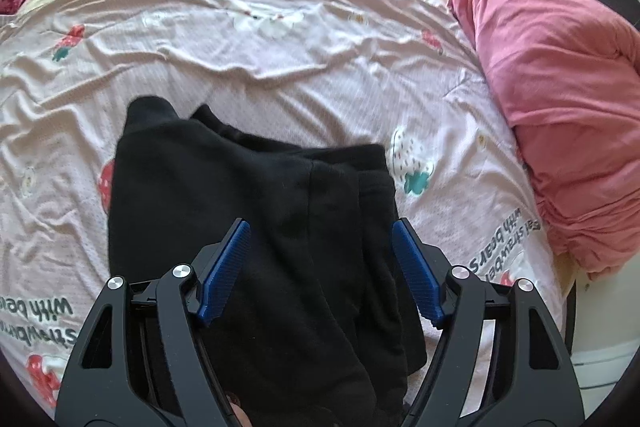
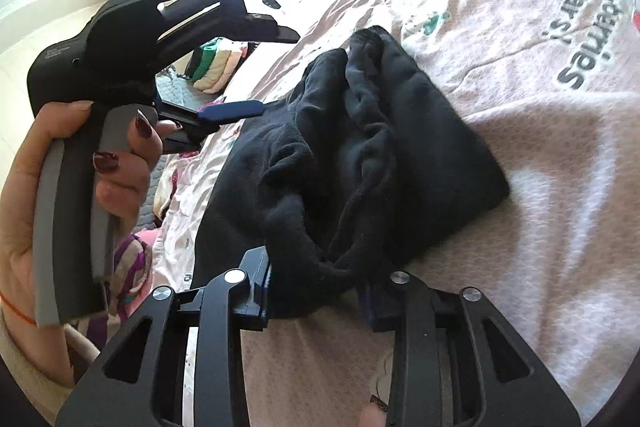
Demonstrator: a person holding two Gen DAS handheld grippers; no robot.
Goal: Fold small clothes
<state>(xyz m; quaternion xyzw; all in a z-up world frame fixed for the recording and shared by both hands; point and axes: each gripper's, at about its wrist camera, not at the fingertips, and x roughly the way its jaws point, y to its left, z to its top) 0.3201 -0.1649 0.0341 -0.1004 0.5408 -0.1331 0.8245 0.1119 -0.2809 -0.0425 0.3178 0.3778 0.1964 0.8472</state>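
Two grippers work over one folded black garment [image 1: 256, 211] on a pink bedspread [image 1: 280, 67] printed "with bear": the left gripper [image 1: 320, 267] hangs released above it, the right gripper [image 2: 316, 287] straddles its near bunched edge, grip uncertain.

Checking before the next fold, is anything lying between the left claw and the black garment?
Nothing visible: the left claw hangs open directly over the black garment on the bedsheet. The pink duvet lies off to the side.
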